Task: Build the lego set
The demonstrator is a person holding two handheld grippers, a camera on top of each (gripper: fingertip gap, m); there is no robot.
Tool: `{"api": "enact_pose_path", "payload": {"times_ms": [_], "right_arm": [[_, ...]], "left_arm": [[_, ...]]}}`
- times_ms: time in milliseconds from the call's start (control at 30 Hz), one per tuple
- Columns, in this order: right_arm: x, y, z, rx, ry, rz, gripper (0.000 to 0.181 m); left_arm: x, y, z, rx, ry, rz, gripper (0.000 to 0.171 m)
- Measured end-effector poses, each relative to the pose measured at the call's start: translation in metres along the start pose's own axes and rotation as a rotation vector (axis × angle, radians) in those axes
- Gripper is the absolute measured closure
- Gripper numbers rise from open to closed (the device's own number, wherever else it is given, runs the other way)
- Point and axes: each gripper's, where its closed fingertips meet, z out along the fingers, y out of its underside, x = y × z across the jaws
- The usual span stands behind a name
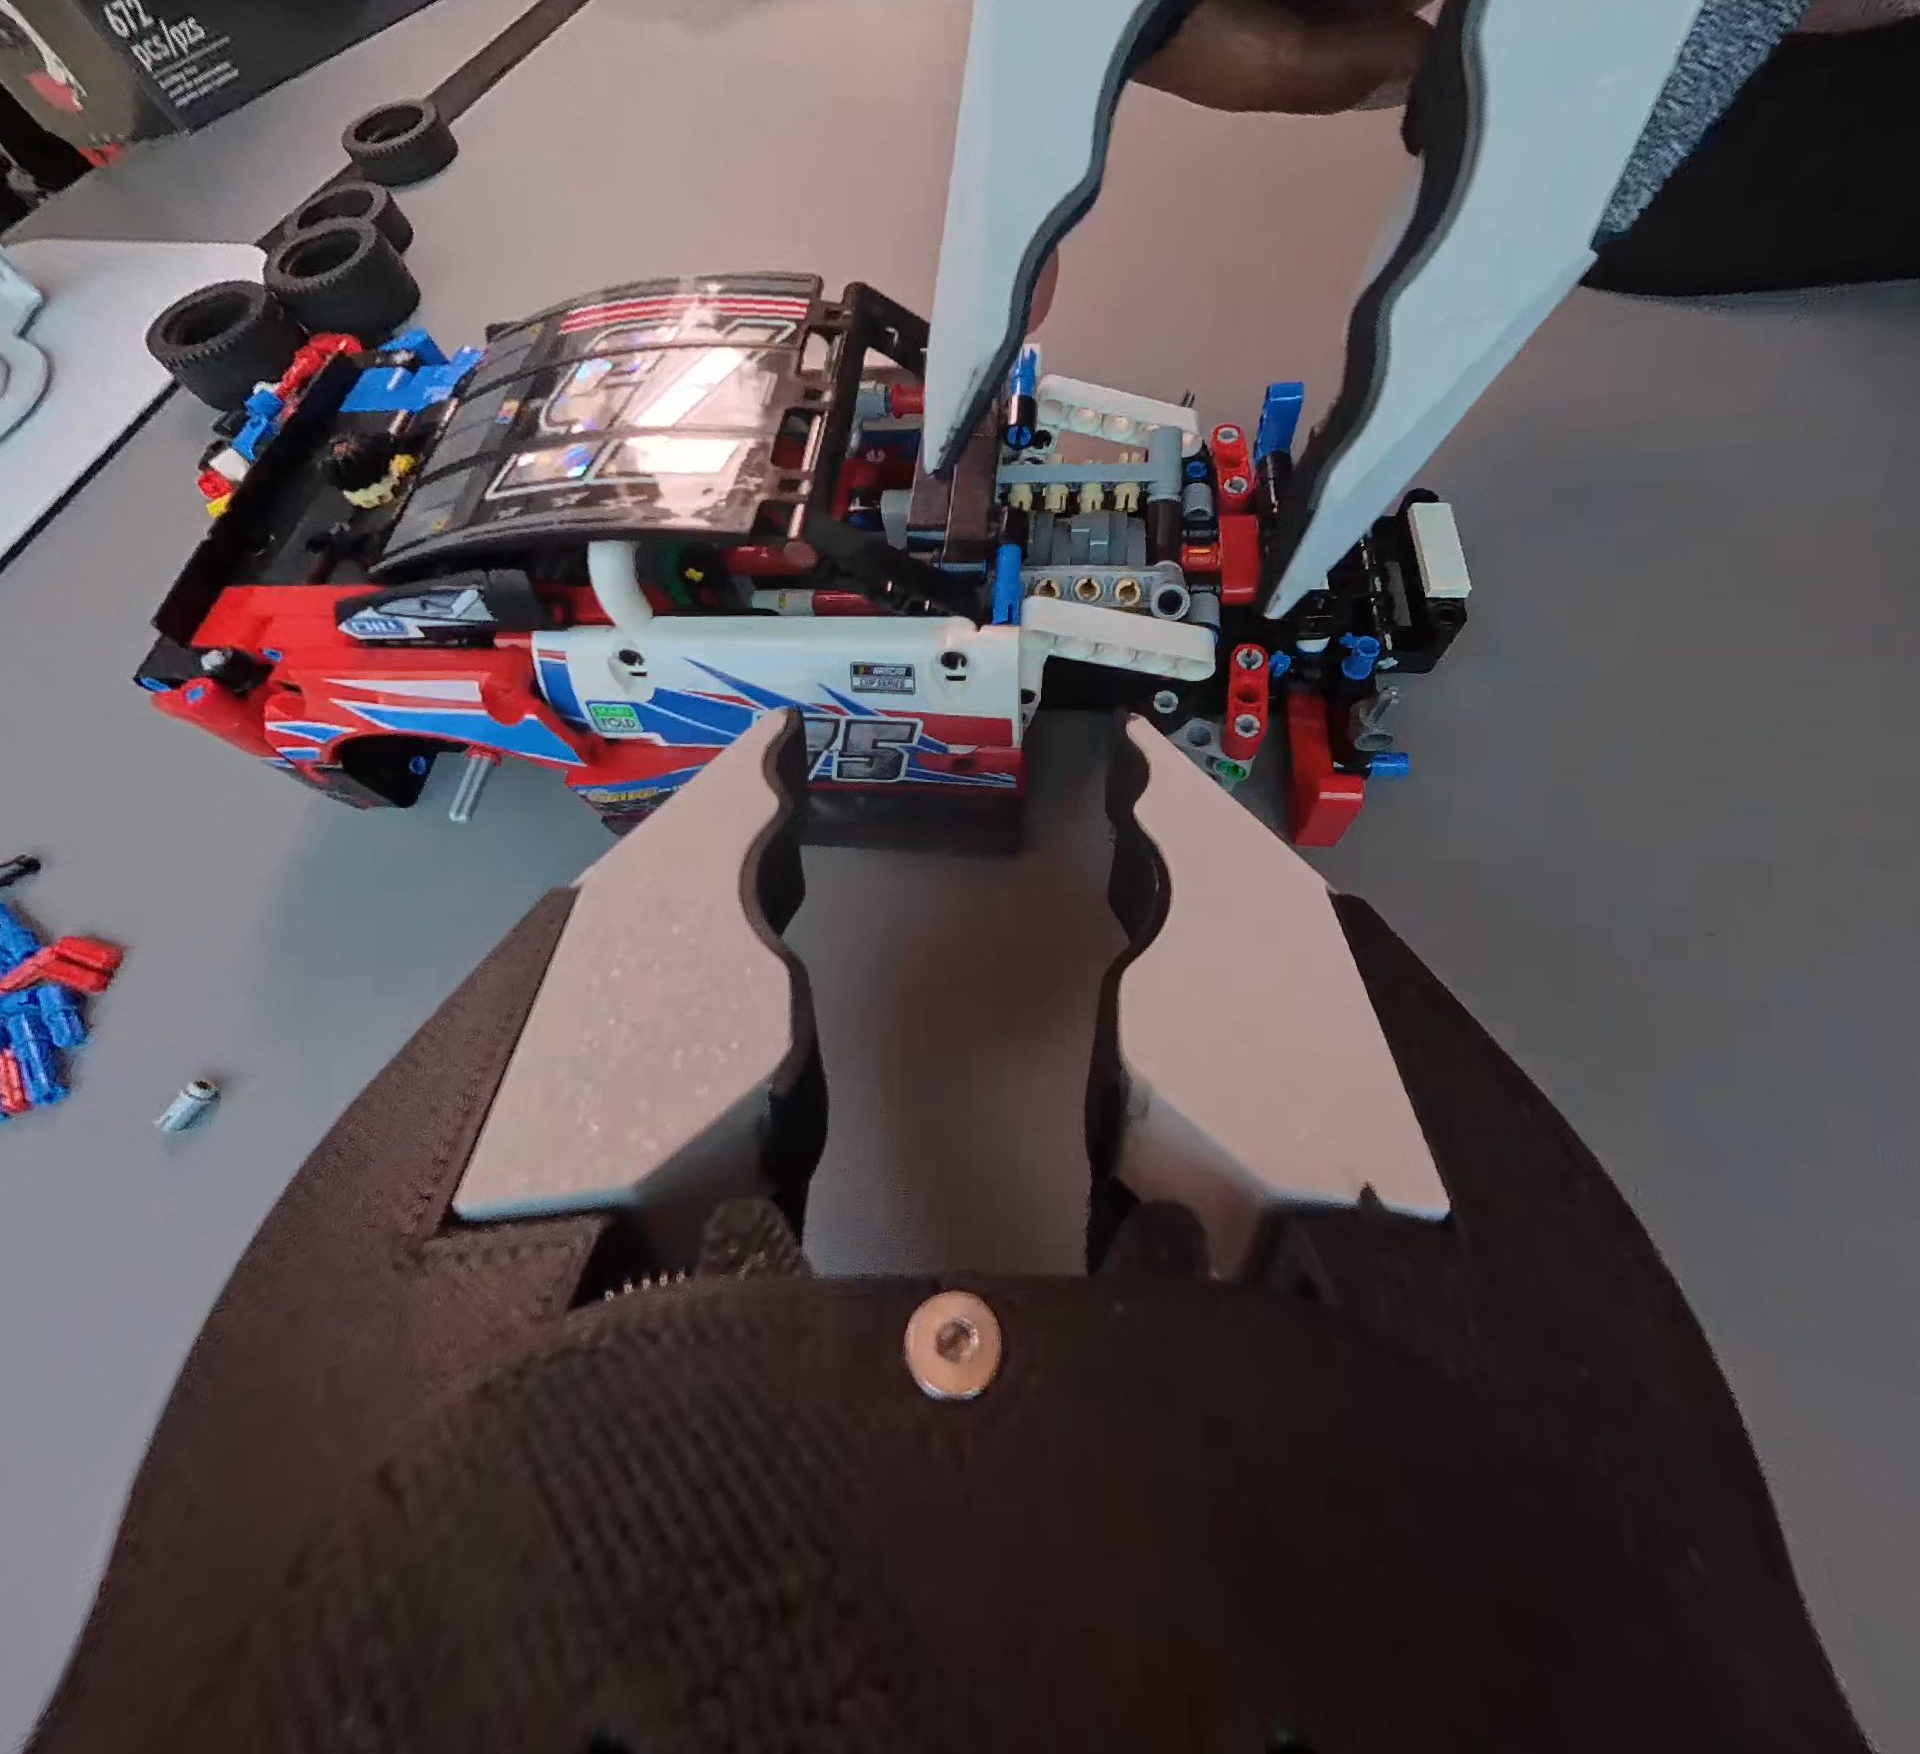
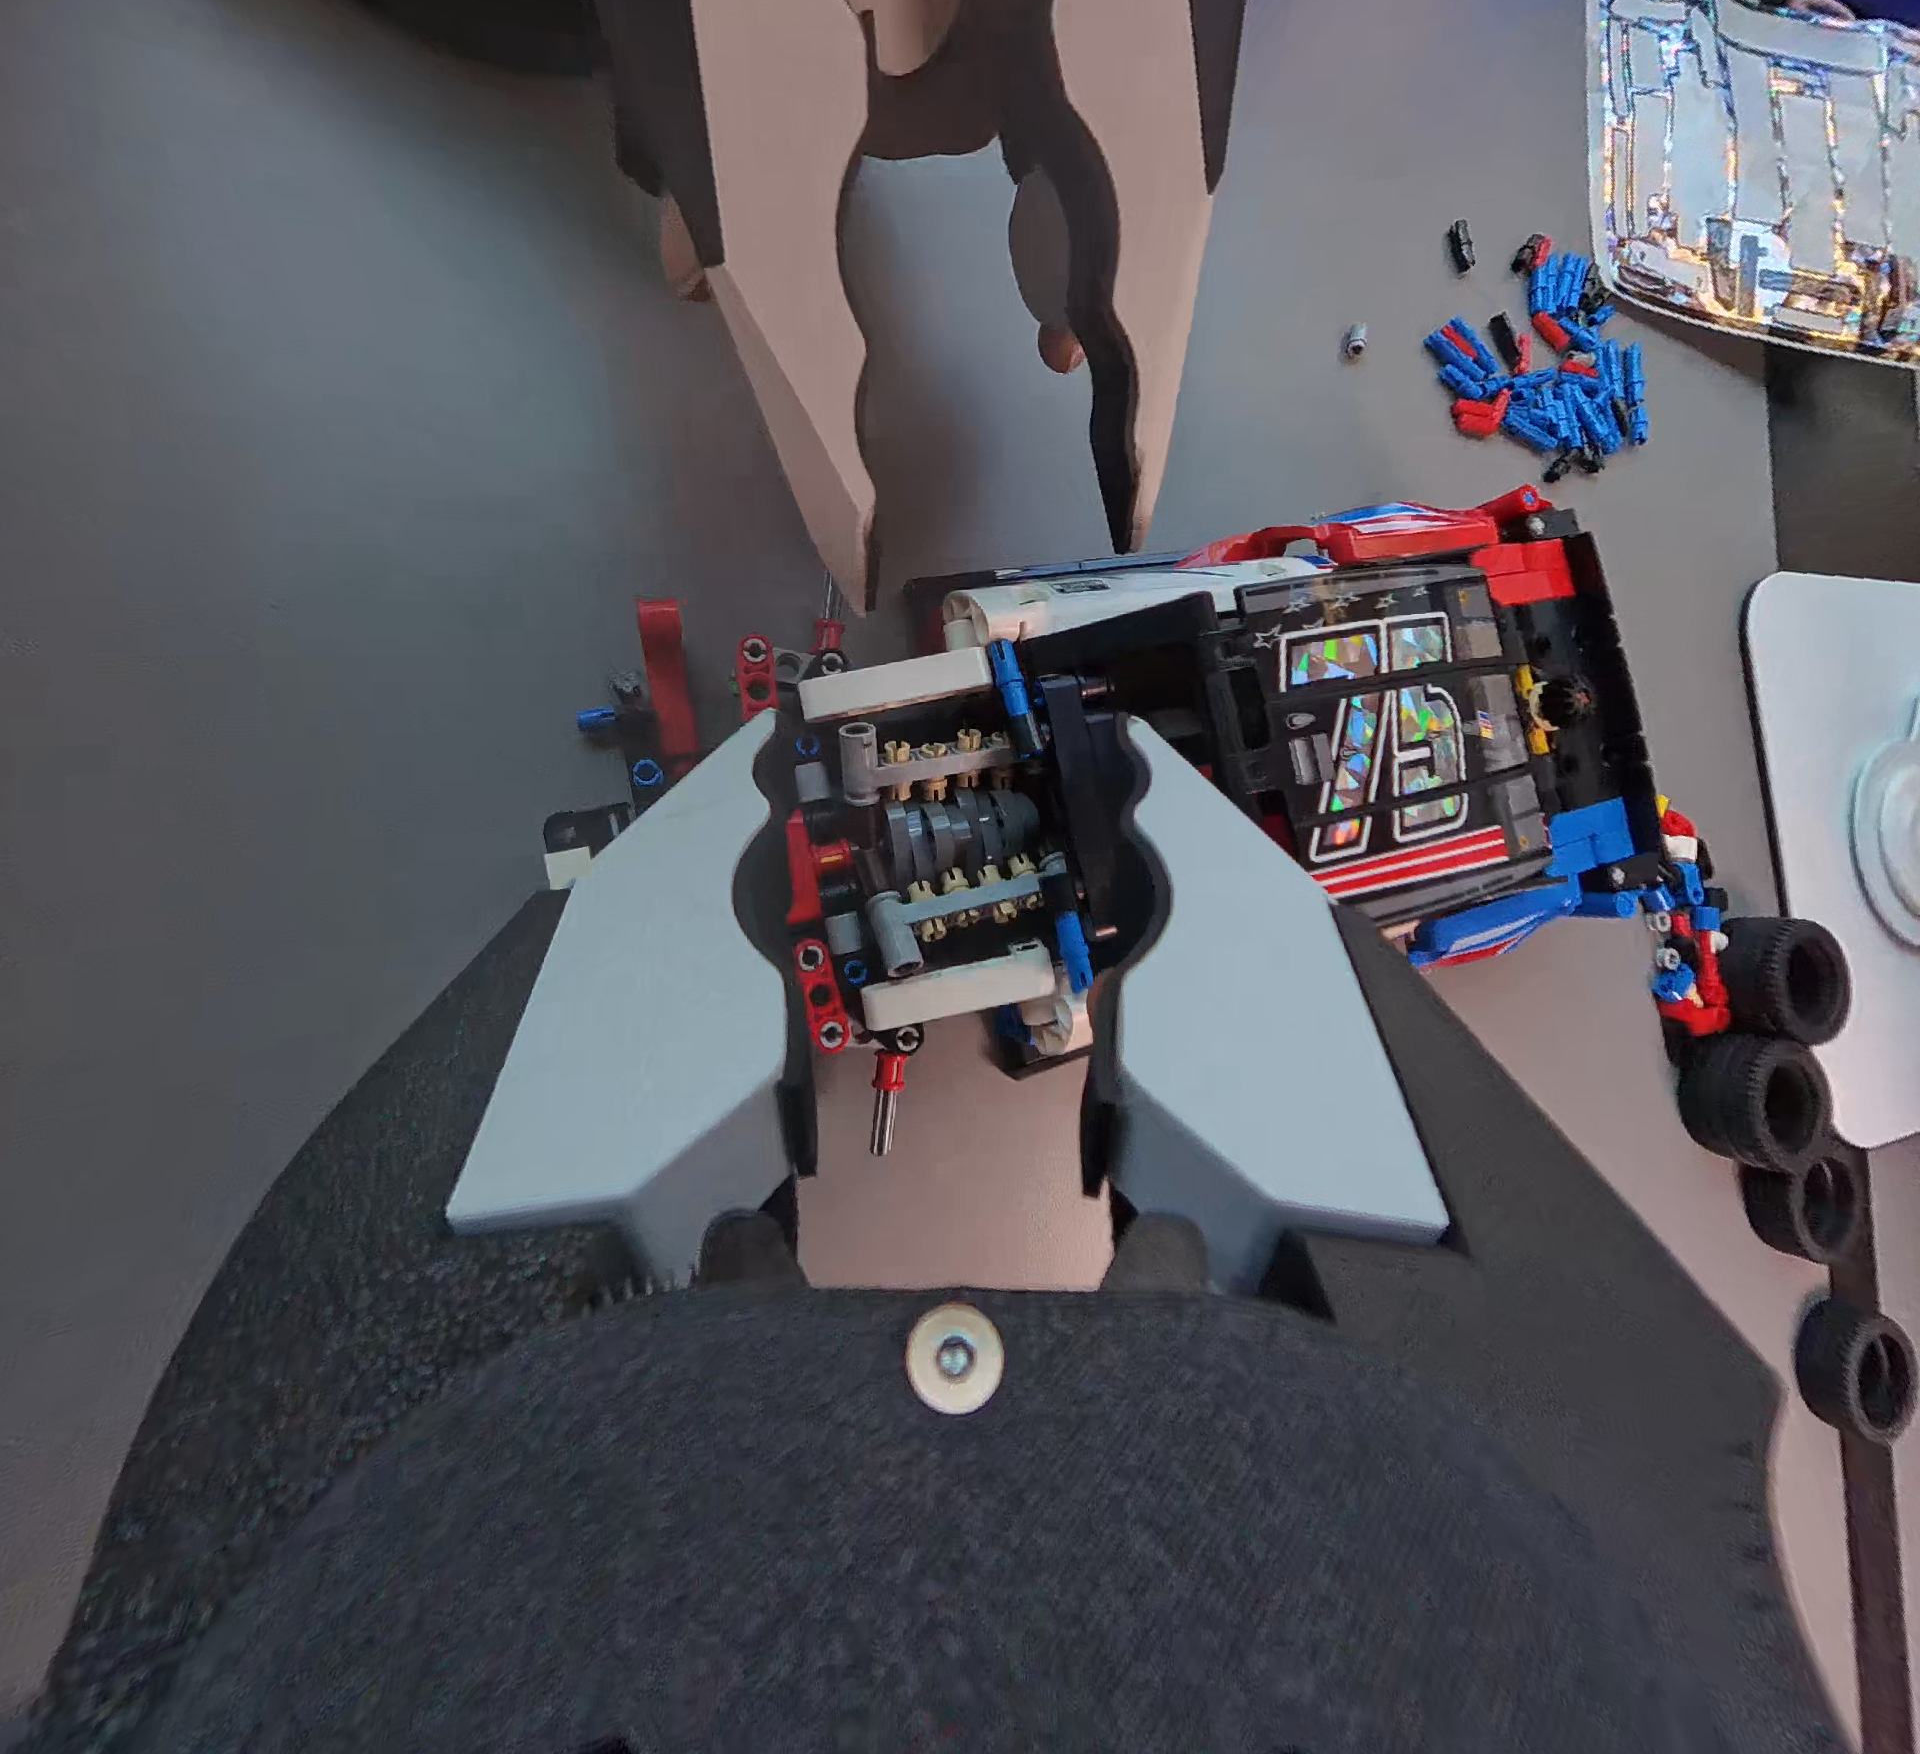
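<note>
Red-white lego car point(image 1: 644, 665) on table, both tools released, right tool point(image 2: 951, 774) straddling engine point(image 2: 945, 847).

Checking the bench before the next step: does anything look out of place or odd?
Nothing damaged. The car is unfinished: engine uncovered, bare axles, four tyres loose behind it. Pins lie heaped, with one grey piece strayed apart.

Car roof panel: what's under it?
Under the black roof panel, a white curved tube and red and black frame pieces show at its edge; the cabin interior is covered.
</note>
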Motion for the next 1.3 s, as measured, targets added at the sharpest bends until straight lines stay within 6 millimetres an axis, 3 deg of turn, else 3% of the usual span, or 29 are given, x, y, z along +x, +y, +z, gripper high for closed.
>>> {"api": "enact_pose_path", "payload": {"times_ms": [133, 300, 667, 967, 1300], "right_arm": [[-0.003, 0.001, 0.01, -0.062, -0.022, -0.005, 0.117], [0.003, 0.002, 0.016, -0.109, -0.037, -0.02, 0.119], [0.009, 0.002, 0.013, -0.137, -0.146, 0.013, 0.126], [0.013, 0.0, 0.013, -0.139, -0.198, 0.156, 0.129], [0.015, 0.001, 0.019, -0.201, -0.096, 0.102, 0.126]], "left_arm": [[-0.004, 0.004, 0.006, -0.004, 0.015, -0.087, 0.116], [-0.001, 0.008, 0.008, -0.033, 0.003, -0.061, 0.124], [0.007, 0.014, 0.009, -0.078, 0.037, -0.053, 0.139], [0.008, 0.015, 0.008, -0.078, 0.048, -0.08, 0.147], [-0.002, 0.008, 0.001, -0.006, 0.082, -0.215, 0.132]]}}
